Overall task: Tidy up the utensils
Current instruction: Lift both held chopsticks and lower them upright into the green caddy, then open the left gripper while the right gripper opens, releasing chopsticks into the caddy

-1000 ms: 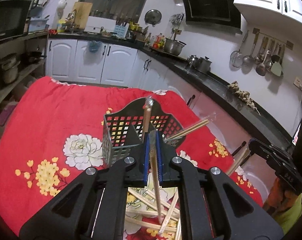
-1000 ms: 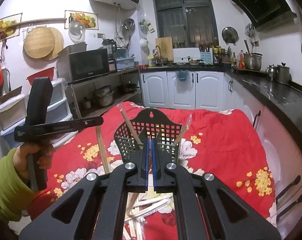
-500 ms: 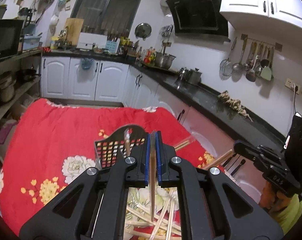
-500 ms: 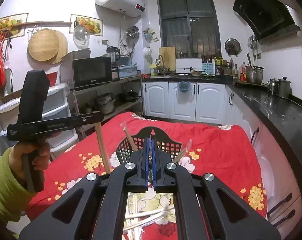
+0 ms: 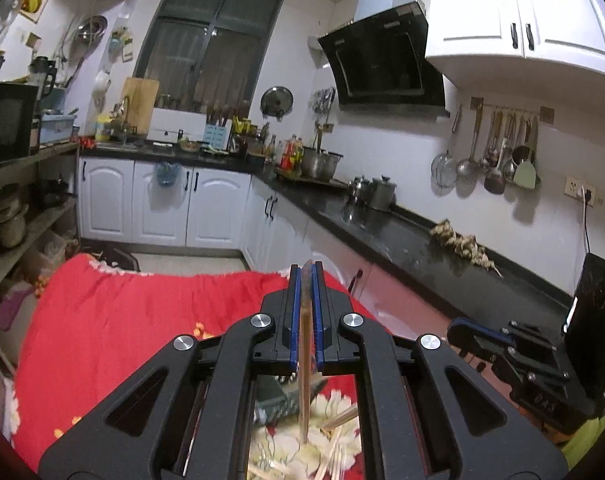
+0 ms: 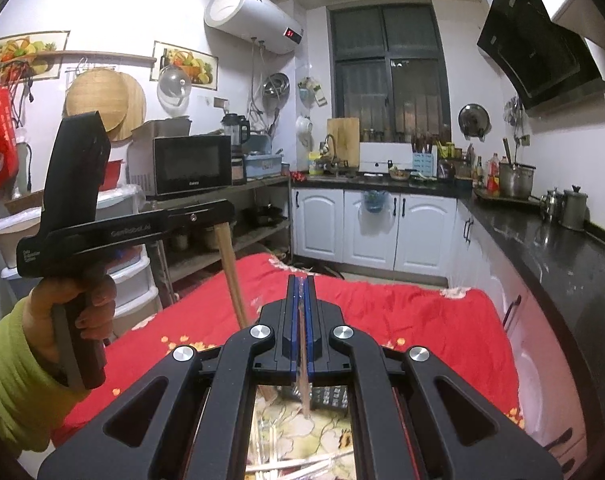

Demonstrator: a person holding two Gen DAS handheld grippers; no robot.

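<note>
The left gripper [image 5: 307, 316] was clenched on a wooden chopstick [image 5: 305, 380], which ran between its blue pads and hung steeply down, its lower tip over the loose chopsticks [image 5: 334, 440] on the cloth [image 5: 122, 320]; the right gripper [image 6: 301, 320] was likewise clamped, on a thin clear stick [image 6: 303, 388] that also pointed down through the gap in its frame; seen from the right wrist, the left gripper [image 6: 228, 218] stood off to the left and higher in view, its chopstick [image 6: 231, 276] slanting down toward the middle. Below and just ahead of both, mostly hidden by the frames, lay the mesh basket [image 6: 330, 396]; only a strip of its grid showed under each gripper, so which compartment sat beneath either tip could not be told. Both sticks had their long axes close to upright, tips down, and the basket lay beneath and slightly forward of them; by that reading the coming move would be a drop into it, and the right stick looked the nearer to its wall. Farther off stood the white cabinets [image 6: 374, 228] and the dark counter [image 5: 382, 228].
</note>
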